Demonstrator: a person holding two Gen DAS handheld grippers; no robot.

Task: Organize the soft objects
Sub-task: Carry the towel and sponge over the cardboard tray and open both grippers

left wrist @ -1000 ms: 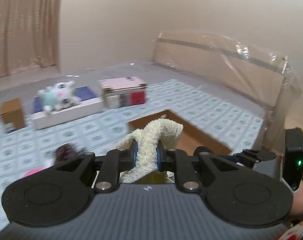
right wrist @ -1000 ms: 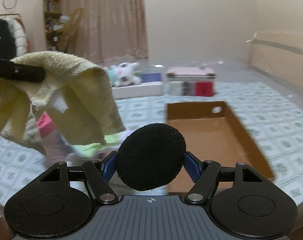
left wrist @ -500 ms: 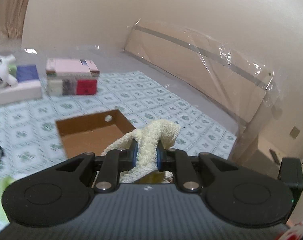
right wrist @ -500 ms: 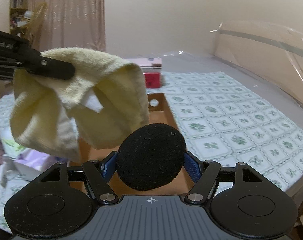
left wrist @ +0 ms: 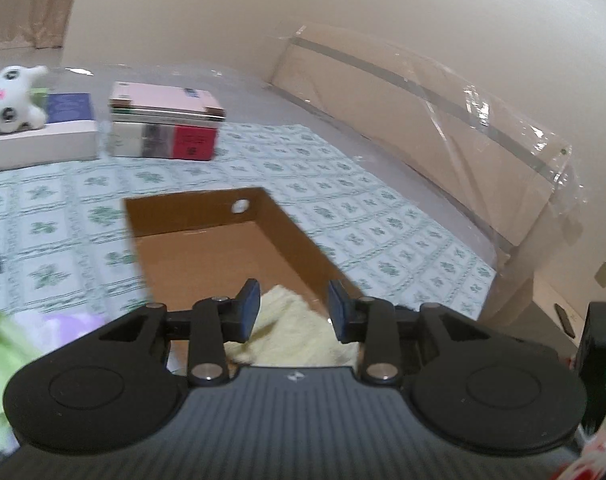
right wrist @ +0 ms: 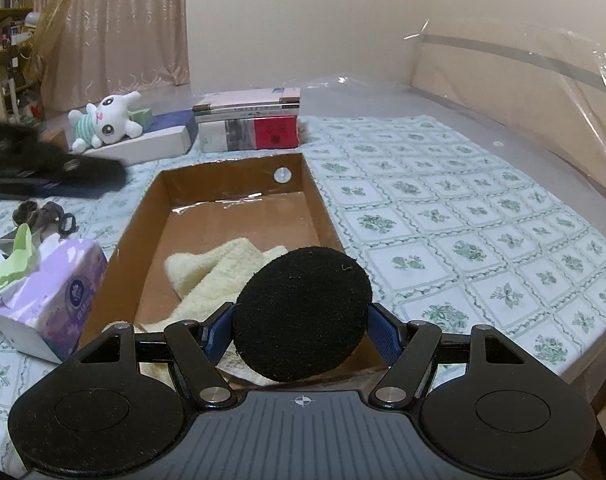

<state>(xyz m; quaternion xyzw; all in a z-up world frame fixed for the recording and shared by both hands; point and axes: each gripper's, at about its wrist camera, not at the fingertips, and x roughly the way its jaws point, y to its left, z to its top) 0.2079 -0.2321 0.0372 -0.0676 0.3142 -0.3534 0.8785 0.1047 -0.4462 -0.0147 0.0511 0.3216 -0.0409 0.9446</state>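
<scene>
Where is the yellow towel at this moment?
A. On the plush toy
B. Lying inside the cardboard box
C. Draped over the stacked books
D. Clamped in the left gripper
B: the yellow towel lies on the floor of the cardboard box, and the left gripper is open above it.

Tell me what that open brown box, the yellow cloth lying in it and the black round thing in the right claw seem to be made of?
The box looks like plain matte corrugated cardboard: brown, thin folded walls, a punched hole. The yellow cloth looks like cotton terry towel, with a looped, fuzzy pile. The black disc in the right gripper seems to be foam or sponge: matte, finely pitted.
</scene>
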